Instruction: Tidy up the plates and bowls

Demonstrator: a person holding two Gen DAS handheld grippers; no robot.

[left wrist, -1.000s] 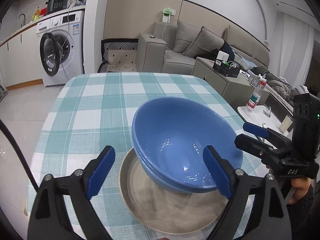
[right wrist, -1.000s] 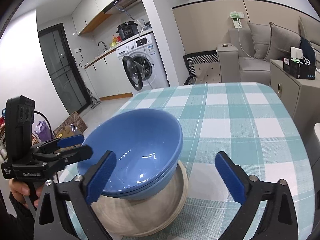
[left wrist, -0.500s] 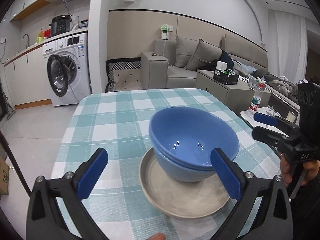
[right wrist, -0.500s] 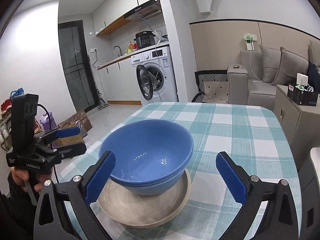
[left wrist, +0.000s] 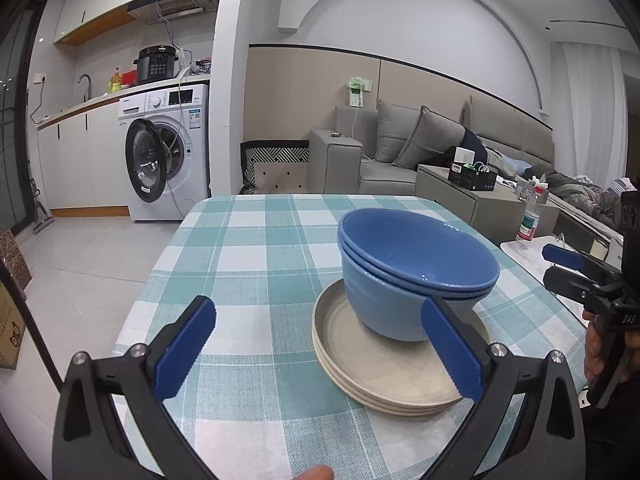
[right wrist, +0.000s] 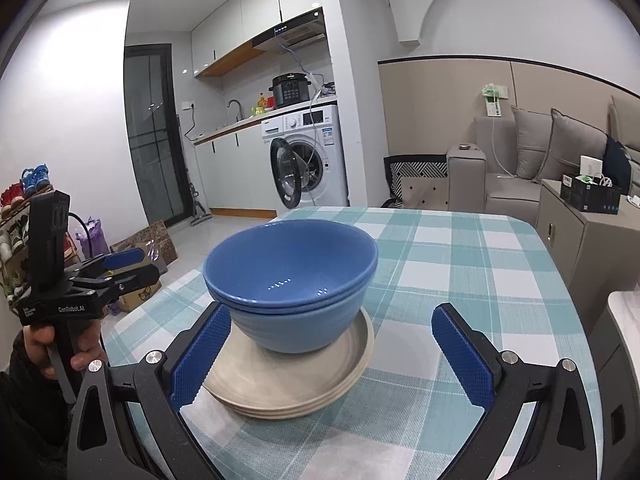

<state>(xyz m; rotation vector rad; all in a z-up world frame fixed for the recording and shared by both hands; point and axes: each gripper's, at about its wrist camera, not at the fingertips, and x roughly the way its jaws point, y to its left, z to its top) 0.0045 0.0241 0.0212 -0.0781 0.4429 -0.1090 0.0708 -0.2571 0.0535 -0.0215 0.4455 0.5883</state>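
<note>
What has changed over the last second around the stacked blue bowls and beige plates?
Both grippers have backed away from the stack: the nested blue ceramic bowls and beige round plates look smaller and farther off. The left gripper has just been opening, with nothing gripped; the right gripper stands open and empty too. The bowls still sit on the plates on the teal checked tablecloth, unmoved.

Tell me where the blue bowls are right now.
The blue bowls sit nested on the stacked beige plates on the checked tablecloth, right of centre in the left wrist view.
</note>
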